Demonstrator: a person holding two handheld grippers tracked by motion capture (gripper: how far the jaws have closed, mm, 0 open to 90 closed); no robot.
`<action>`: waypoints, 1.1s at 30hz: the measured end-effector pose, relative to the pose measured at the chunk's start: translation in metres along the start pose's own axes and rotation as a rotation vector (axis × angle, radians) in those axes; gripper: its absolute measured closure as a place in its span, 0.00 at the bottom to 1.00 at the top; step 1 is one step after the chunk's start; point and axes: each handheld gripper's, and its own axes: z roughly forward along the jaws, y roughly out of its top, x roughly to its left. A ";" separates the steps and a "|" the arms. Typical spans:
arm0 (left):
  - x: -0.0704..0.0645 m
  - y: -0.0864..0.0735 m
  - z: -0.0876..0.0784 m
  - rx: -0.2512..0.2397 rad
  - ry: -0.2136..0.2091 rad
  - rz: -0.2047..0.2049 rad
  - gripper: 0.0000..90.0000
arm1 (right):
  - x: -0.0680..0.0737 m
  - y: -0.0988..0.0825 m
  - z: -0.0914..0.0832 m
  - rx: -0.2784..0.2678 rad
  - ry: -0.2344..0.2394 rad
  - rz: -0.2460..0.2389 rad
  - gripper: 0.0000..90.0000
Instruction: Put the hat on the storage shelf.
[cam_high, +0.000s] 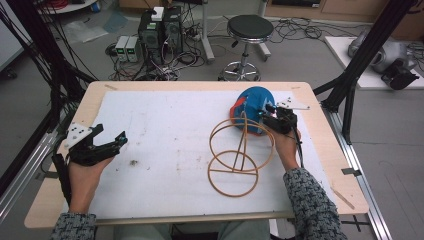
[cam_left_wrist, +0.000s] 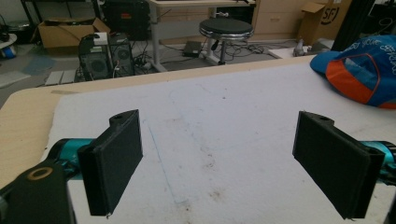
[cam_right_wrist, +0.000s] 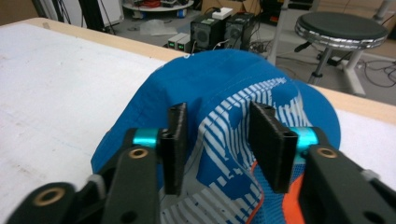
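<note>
A blue and orange cap (cam_high: 252, 100) lies on the white sheet (cam_high: 165, 130) at the table's far right. My right gripper (cam_high: 265, 116) rests over its near side. In the right gripper view the cap (cam_right_wrist: 224, 70) bulges up between the jaws of that gripper (cam_right_wrist: 219, 109), which stand partly apart on either side of its white-striped print. A tan wire stand (cam_high: 232, 171) made of rings stands just in front of the cap, left of the right hand. At the table's left edge, my left gripper (cam_high: 112, 134) is held wide open and empty (cam_left_wrist: 219, 121), aimed across the sheet toward the cap (cam_left_wrist: 364, 70).
Beyond the table's far edge stand a black stool (cam_high: 250, 27) and computer boxes (cam_high: 160, 30) among cables. A black frame strut (cam_high: 370, 50) slants down at the right. The sheet (cam_left_wrist: 210, 121) has a few faint stains.
</note>
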 end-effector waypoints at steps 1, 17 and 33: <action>0.000 0.000 0.000 0.002 0.000 -0.001 0.18 | 0.000 0.001 0.000 0.001 0.001 0.003 0.70; 0.000 -0.002 0.002 0.003 0.000 -0.001 0.18 | -0.002 0.012 -0.001 -0.011 -0.018 0.001 0.98; 0.000 -0.001 0.002 0.003 -0.006 -0.009 0.18 | -0.002 0.066 -0.020 -0.096 0.024 0.130 0.98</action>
